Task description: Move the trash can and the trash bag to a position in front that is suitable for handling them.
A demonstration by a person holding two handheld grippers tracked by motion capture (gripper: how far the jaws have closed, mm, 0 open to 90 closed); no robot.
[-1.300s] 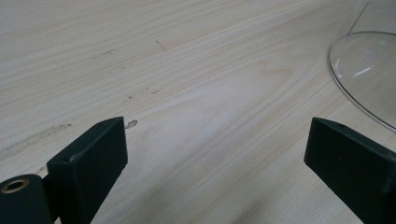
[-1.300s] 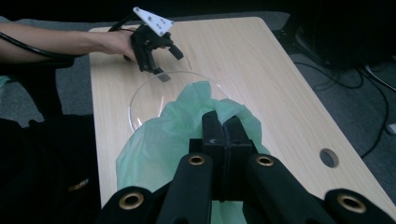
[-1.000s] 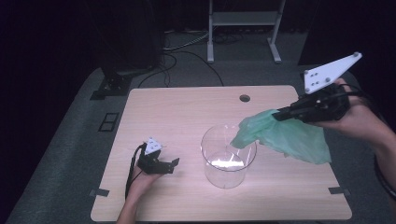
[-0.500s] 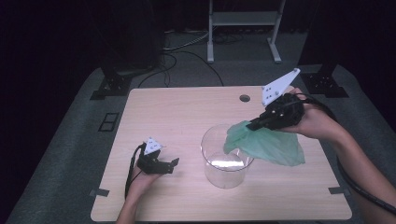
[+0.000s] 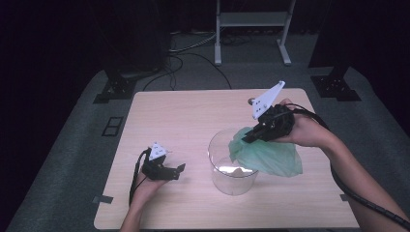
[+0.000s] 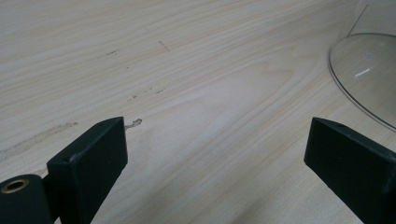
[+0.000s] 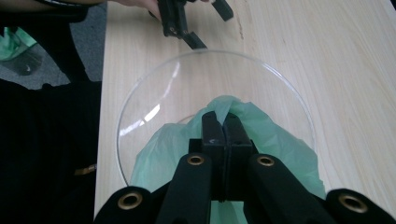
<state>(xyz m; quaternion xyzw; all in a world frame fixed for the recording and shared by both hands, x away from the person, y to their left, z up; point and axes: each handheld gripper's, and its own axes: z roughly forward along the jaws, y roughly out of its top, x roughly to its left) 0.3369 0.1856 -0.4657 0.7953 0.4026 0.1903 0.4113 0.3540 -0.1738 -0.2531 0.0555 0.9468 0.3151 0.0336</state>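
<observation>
Right gripper (image 5: 247, 139) held above the far-right rim of the clear glass bowl (image 5: 232, 180), jaws pressed together and pinching a green plastic bag (image 5: 268, 157). Seen in the high view: bag hanging from the jaws, one fold draped over the bowl's rim, the greater part spread out to the right of the bowl and above the counter (image 5: 193, 111). Seen in the right gripper view: right gripper (image 7: 223, 122) clamped on the bunched top of the green plastic bag (image 7: 275, 140), bag material lying across the near wall of the clear glass bowl (image 7: 140, 98) and partly inside its opening; cannot tell whether the bag touches the bowl's bottom. Left gripper (image 5: 180, 169) low over the counter near its front-left area, left of the bowl and apart from it, held in a hand (image 5: 145, 186) entering from the bottom edge. Left gripper view: left gripper (image 6: 215, 158) with jaws spread wide, nothing between them, bare wood grain of the counter (image 6: 187, 70) beneath, curved edge of the bowl (image 6: 359, 70) at upper right. Bowl upright, near the counter's middle front. Small dark round fitting (image 5: 251, 101) set in the counter's far side, behind the right gripper.
</observation>
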